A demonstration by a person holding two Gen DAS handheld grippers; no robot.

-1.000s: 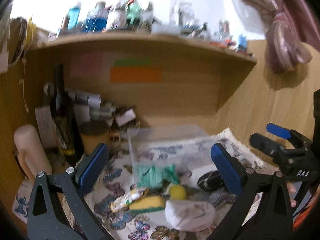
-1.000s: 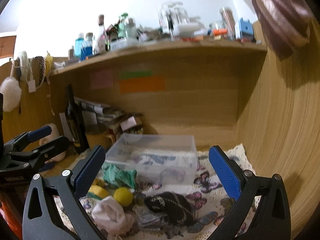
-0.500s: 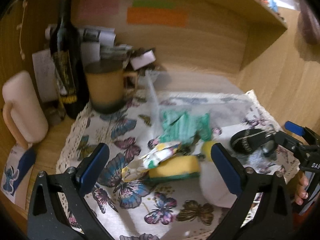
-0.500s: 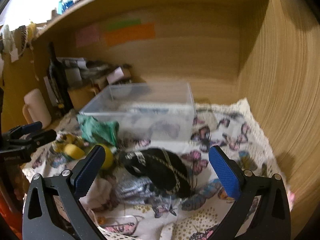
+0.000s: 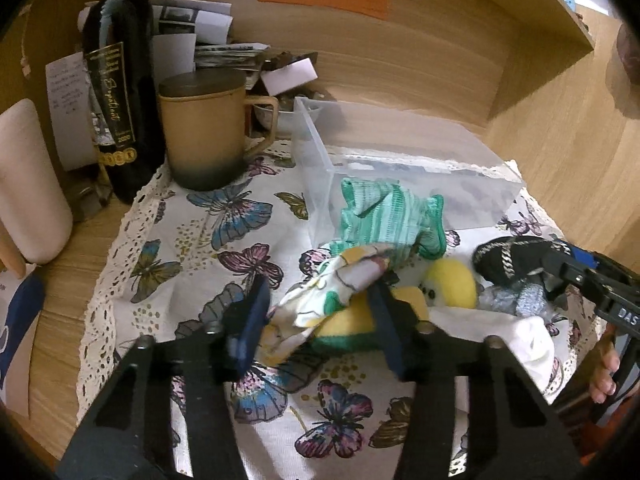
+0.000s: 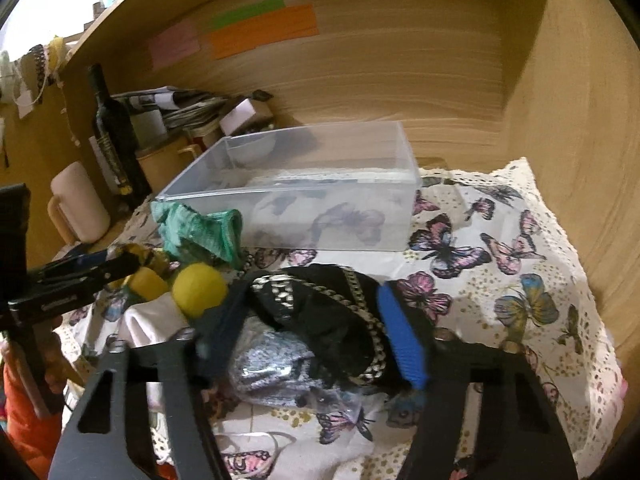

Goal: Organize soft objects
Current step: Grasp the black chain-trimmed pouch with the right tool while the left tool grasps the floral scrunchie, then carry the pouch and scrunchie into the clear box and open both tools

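A pile of soft things lies on the butterfly cloth (image 5: 208, 232) in front of a clear plastic box (image 6: 320, 184). My left gripper (image 5: 320, 312) has its jaws closing around a patterned white cloth (image 5: 332, 292) that lies over a yellow-green sponge (image 5: 352, 328). My right gripper (image 6: 316, 320) has its jaws closing around a black chain-trimmed pouch (image 6: 320, 312) on top of a silver fabric piece (image 6: 272, 368). A green knit cloth (image 5: 388, 216) leans on the box. A yellow ball (image 6: 198, 288) and a white cloth (image 5: 528, 340) lie between the grippers.
A dark wine bottle (image 5: 116, 80), a tan lidded mug (image 5: 204, 128) and a cream mug (image 5: 28, 184) stand at the left. Papers and a small box are stacked at the back. Wooden walls close the back and right.
Both grippers have dropped and moved in on the pile. Their jaws have narrowed, the left around the patterned cloth, the right around the black pouch.
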